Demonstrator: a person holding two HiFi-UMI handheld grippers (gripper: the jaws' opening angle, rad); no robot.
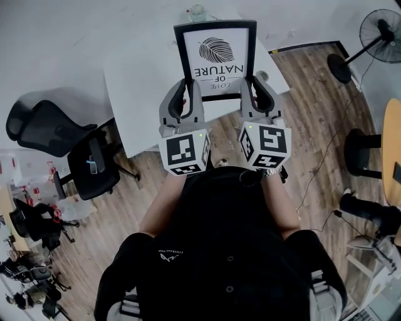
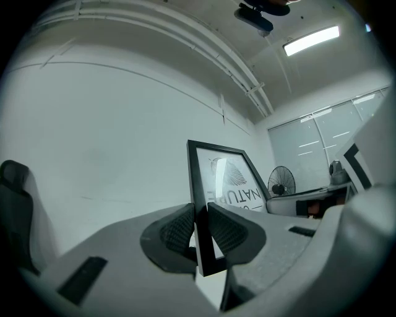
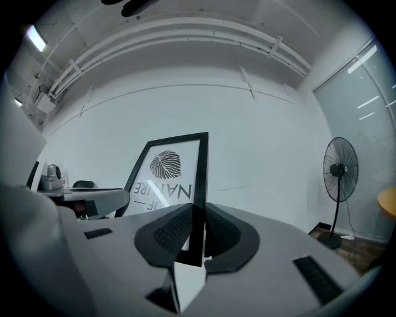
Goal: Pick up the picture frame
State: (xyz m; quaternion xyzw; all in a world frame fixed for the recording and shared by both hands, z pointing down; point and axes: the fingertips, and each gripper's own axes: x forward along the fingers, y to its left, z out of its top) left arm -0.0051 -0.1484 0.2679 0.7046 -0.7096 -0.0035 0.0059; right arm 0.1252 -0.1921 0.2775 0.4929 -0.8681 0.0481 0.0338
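A black picture frame (image 1: pixel 216 57) with a leaf print and the words LOVE OF NATURE is held up above the white table (image 1: pixel 141 94), its print facing up toward the head camera. My left gripper (image 1: pixel 185 93) is shut on the frame's left side bar near the bottom corner. My right gripper (image 1: pixel 254 93) is shut on the right side bar. In the left gripper view the frame's black edge (image 2: pixel 201 210) stands between the ribbed pads (image 2: pixel 176 232). The right gripper view shows the frame (image 3: pixel 197 186) clamped the same way between its pads (image 3: pixel 173 232).
A black office chair (image 1: pixel 59 141) stands left of the table. A standing fan (image 1: pixel 369 37) is at the far right, near a round wooden table (image 1: pixel 391 150). A small glass object (image 1: pixel 197 12) sits on the table beyond the frame. Clutter lies on the floor at lower left.
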